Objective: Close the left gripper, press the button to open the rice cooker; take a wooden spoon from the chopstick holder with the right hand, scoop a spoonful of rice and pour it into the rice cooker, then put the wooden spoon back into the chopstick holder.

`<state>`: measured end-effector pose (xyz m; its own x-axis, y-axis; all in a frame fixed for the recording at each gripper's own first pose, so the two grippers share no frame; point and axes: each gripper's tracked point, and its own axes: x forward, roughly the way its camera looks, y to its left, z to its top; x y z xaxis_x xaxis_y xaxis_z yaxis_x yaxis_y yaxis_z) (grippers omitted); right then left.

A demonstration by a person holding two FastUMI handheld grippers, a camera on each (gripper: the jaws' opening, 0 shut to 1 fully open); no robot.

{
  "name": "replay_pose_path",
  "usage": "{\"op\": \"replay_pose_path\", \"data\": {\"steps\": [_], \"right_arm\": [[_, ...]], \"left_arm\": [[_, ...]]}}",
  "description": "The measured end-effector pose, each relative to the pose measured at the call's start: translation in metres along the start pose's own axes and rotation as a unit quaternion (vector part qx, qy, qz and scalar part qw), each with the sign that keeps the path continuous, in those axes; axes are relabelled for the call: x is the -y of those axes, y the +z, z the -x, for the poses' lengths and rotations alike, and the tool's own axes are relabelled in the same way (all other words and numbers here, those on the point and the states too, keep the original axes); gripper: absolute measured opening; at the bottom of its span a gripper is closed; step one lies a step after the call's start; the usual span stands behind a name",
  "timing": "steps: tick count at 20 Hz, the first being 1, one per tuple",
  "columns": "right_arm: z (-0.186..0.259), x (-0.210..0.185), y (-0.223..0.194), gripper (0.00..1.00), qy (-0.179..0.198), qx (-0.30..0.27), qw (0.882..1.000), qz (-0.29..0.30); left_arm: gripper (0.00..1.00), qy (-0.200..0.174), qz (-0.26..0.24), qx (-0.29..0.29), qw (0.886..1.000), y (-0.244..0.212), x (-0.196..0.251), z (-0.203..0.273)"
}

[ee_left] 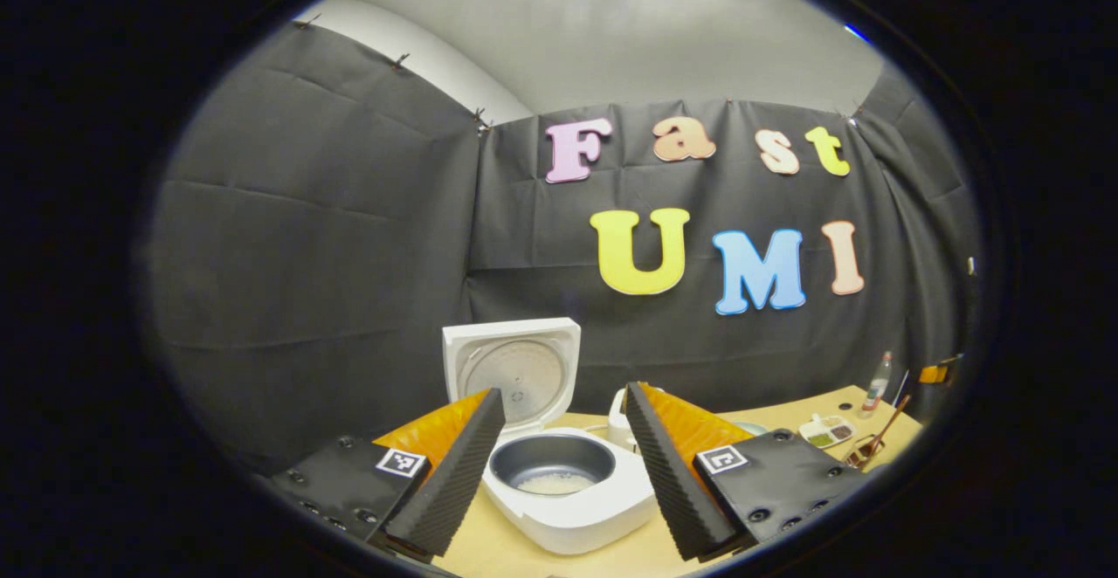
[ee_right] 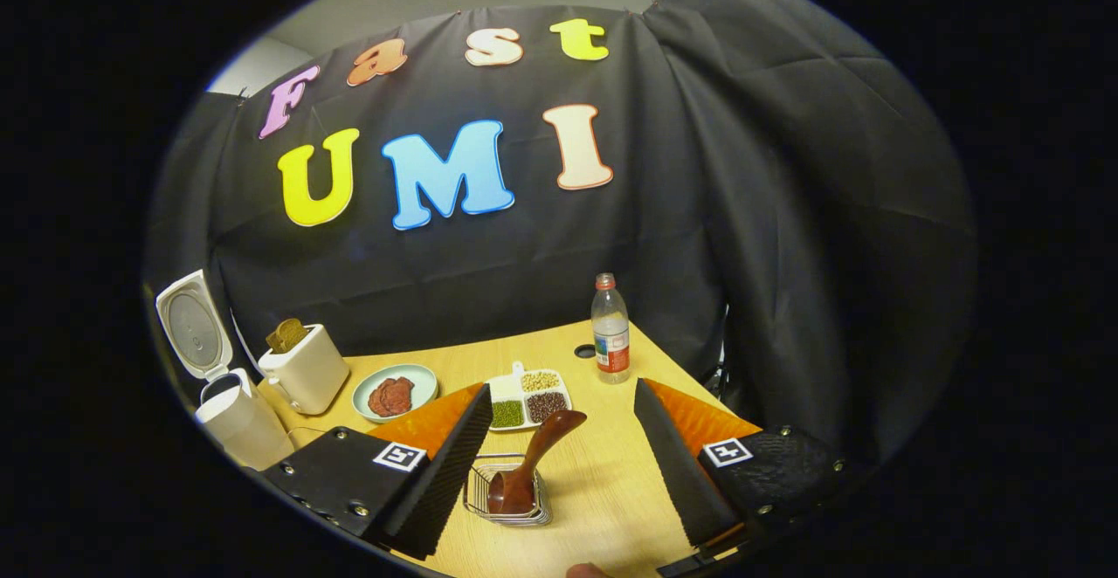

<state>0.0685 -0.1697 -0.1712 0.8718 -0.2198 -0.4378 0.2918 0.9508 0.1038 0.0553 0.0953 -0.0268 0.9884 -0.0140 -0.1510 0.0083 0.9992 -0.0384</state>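
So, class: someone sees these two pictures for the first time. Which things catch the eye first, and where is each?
The white rice cooker stands open between the left gripper's spread fingers, its lid upright and a little white rice in its grey pot. In the right gripper view, the dark brown wooden spoon leans in the wire chopstick holder on the pale wooden table, between the open right gripper's fingers. Behind stands a clear plastic bottle.

The wooden spoon's [ee_right: 531, 463] bowl sits hidden inside the wire chopstick holder [ee_right: 508, 492]; the rice cooker's [ee_right: 229, 403] pot faces away.
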Motion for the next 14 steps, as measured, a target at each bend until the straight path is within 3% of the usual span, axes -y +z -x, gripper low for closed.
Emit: {"op": "replay_pose_path", "data": {"steps": [7,14], "right_arm": [[0.045,-0.018,0.036,0.99,-0.006,0.054,0.998,0.02],[0.08,-0.033,0.043,0.99,-0.028,0.074,0.996,0.037]], "left_arm": [[0.95,0.013,-0.022,0.01,1.0,0.029,-0.035,-0.078],[0.95,0.014,0.007,0.005,1.0,0.048,-0.068,-0.162]]}}
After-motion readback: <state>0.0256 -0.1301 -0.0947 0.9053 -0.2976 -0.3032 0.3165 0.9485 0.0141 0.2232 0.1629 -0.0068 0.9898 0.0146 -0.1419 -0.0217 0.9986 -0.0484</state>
